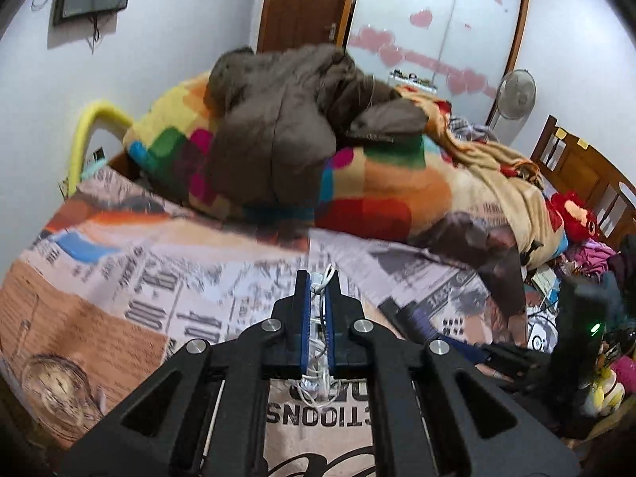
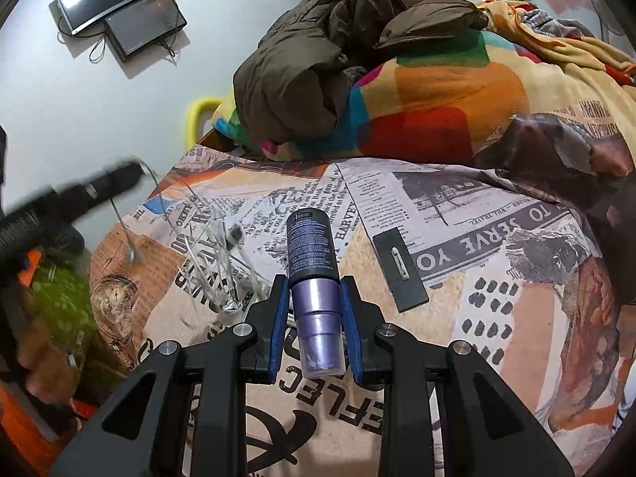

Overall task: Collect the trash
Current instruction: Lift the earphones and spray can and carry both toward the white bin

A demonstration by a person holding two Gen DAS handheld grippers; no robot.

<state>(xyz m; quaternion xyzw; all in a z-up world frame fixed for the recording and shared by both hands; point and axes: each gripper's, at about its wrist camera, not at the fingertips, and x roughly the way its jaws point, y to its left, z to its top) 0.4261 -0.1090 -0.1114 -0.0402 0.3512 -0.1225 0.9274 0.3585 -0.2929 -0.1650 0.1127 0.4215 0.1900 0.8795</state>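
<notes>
My left gripper point(image 1: 317, 278) is shut on a tangle of white cable point(image 1: 317, 320), held above the newspaper-print bedsheet point(image 1: 139, 278). In the right wrist view that left gripper point(image 2: 131, 169) is a blurred dark shape at the left, with the white cable point(image 2: 210, 254) trailing from it above the sheet. My right gripper point(image 2: 314, 284) is shut on a black and purple spray bottle point(image 2: 312, 262), its purple cap end between the fingers and its black body pointing away over the bed.
A flat black rectangular piece point(image 2: 400, 268) lies on the sheet right of the bottle. A brown jacket point(image 1: 278, 119) sits on a colourful blanket point(image 1: 377, 183) across the bed. A bedside clutter of toys point(image 1: 576, 214) stands at the right. A wall screen point(image 2: 119, 4) hangs at the left.
</notes>
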